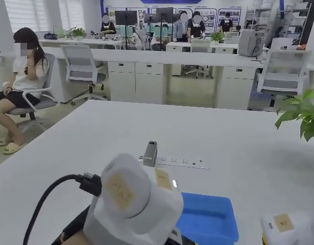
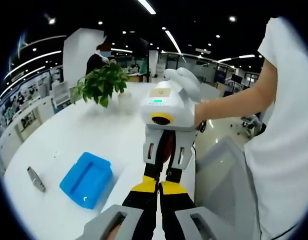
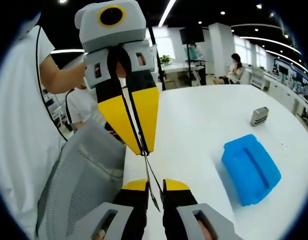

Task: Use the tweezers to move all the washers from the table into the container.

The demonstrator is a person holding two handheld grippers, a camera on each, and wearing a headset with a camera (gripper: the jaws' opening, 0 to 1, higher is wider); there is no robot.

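Right gripper view, read from left to right: first the white shirt of a person, then the grey mesh back of a chair point(image 3: 78, 180), and then the left gripper point(image 3: 143, 149). It comes down from the upper left, and its yellow jaws are pressed together on the upper end of the tweezers point(image 3: 154, 200). The tweezers are thin and dark. Their long axis runs from the tips of the left gripper almost straight toward this camera, and the pointed end lies low, between the two jaws of the right gripper point(image 3: 156, 186). These jaws stand only a little apart, one on each side of the tweezers, but I cannot tell whether they really press on them. The tweezers are near the edge of the white table point(image 3: 204, 125), beside the chair. Further right on the table stands a small grey block point(image 3: 259, 116), and nearest the right is the blue container point(image 3: 251, 170), well apart from the tweezers. In the left gripper view the two grippers meet tip to tip, and the container lies on the table to their left.
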